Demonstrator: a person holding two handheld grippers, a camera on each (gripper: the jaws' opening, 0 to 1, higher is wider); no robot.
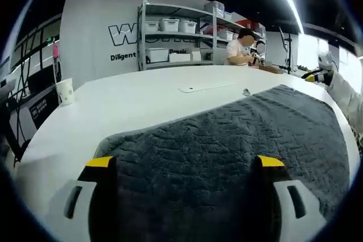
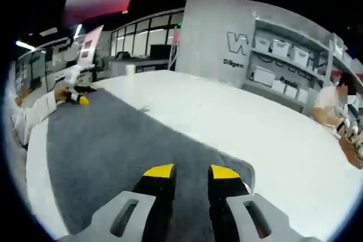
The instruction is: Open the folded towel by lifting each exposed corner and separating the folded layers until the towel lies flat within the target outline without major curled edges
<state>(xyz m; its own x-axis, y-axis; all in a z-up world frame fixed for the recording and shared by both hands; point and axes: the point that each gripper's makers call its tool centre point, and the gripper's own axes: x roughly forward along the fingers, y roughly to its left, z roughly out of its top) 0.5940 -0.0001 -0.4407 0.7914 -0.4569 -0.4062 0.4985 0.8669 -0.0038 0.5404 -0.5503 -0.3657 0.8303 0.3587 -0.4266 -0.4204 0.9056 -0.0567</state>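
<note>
**Grey towel on white bench: spreading stage, corners at the fingers**

Item: grey towel point(image 1: 227, 151), textured weave, lying broad across a white bench point(image 1: 142, 97). It looks largely opened out; no stacked fold shows plainly in either view, though the near edges run under the fingers and cannot be checked. No target outline can be made out.

Left gripper point(image 1: 185, 165): fingers spread wide, released, straddling the near edge of the towel with the cloth between them; whether the tips touch it cannot be told.

Right gripper point(image 2: 191, 172): fingers drawn close with a narrow gap, poised over a towel corner point(image 2: 241, 171) near the bench edge. Whether cloth is pinched between them cannot be told.

Step judged: late in the task, flattening and squaring. Next move likely calls for a low pinch at a corner and an outward draw to take out any curl, keeping the cloth on the bench.

Surface: smooth white top; a paper cup point(image 1: 65, 90) stands well apart from the towel; a flat pale strip point(image 1: 207, 87) lies beyond it.

Room: shelving point(image 1: 176, 38) with storage boxes against a lettered wall; a seated person point(image 1: 241, 49) at the far side; glazed partitions point(image 2: 142, 43).
</note>
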